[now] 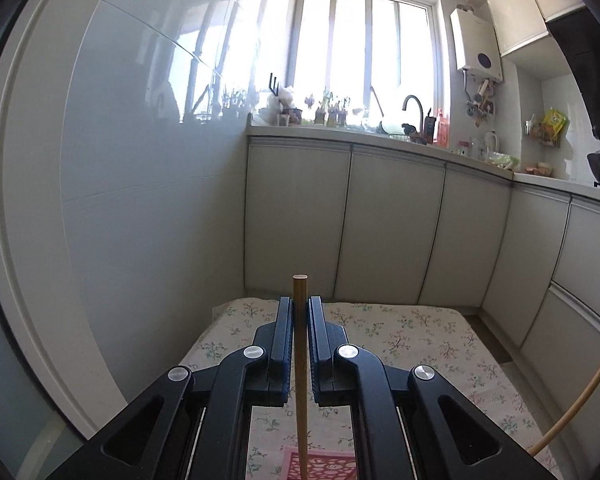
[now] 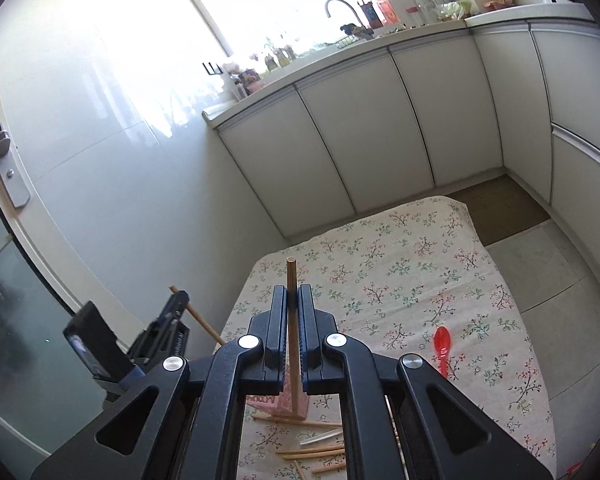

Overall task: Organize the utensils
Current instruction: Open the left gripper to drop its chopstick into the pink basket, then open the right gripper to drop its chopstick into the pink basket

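Below, a floral tablecloth (image 2: 400, 264) fronts kitchen cabinets (image 2: 360, 120); each claw (image 1: 300, 304) (image 2: 292, 292) clamps a chopstick (image 1: 300, 360) (image 2: 293, 320).

A floral-clothed counter (image 2: 400, 264) carries a red spoon (image 2: 443, 346) at 3 o'clock, loose chopsticks (image 2: 316, 450) and a pink holder (image 2: 278, 402) at 6 o'clock.

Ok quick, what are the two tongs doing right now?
Left tongs: closed on a wooden chopstick.
Right tongs: closed on another wooden chopstick.
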A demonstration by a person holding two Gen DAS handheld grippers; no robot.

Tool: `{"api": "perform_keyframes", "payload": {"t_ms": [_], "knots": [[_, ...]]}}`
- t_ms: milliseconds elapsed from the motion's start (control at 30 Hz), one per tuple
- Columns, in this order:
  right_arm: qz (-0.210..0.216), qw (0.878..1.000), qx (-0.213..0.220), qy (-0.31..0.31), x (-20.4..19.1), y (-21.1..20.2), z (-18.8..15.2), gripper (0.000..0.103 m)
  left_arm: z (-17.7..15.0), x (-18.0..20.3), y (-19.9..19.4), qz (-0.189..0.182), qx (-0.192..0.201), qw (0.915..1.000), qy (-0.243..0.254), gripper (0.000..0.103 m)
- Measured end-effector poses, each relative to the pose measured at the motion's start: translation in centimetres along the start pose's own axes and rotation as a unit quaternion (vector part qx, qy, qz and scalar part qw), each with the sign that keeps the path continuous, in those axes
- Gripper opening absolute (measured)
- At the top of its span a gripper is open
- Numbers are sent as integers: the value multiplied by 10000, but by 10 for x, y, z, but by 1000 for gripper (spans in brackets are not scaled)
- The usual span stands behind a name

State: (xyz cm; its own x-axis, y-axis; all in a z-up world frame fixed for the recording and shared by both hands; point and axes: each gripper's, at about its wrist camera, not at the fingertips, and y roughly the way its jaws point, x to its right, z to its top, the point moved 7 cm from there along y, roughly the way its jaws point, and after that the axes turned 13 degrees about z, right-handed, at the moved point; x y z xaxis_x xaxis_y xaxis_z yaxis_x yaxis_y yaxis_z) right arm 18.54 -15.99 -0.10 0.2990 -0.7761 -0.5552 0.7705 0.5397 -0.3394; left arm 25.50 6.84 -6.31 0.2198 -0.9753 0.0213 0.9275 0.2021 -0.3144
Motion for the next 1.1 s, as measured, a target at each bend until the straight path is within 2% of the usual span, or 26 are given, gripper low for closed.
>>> {"api": "perform_keyframes", "payload": {"t_ms": [200,267,333,467,500,633,833,933,1100], "knots": [[229,9996,88,-126,-16,18,4,5,-15,5,11,-300,-311,9990,89,9],[259,9994,87,-212,-20,28,3,5,-15,3,11,-340,-410,9986,79,18],[251,9992,44,-298,-22,38,1,5,-13,-1,9,-402,-524,9978,18,33],[172,9989,-112,-426,-23,62,-6,5,-10,-17,3,-345,-795,9962,-122,47],[154,9987,-165,-456,-22,69,-9,5,-11,-21,2,-310,-922,9951,-151,54],[10,9974,-368,-613,-22,92,-21,5,-21,-33,-2,-227,-1442,9892,-151,66],[-135,9952,-649,-724,-19,116,-37,5,-41,-48,-7,102,-2022,9793,-20,75],[-168,9948,-741,-676,-17,124,-43,5,-48,-53,-10,144,-2272,9737,-5,80],[-107,9940,-911,-590,-14,134,-50,6,-60,-57,-15,183,-2514,9677,50,83]]}}
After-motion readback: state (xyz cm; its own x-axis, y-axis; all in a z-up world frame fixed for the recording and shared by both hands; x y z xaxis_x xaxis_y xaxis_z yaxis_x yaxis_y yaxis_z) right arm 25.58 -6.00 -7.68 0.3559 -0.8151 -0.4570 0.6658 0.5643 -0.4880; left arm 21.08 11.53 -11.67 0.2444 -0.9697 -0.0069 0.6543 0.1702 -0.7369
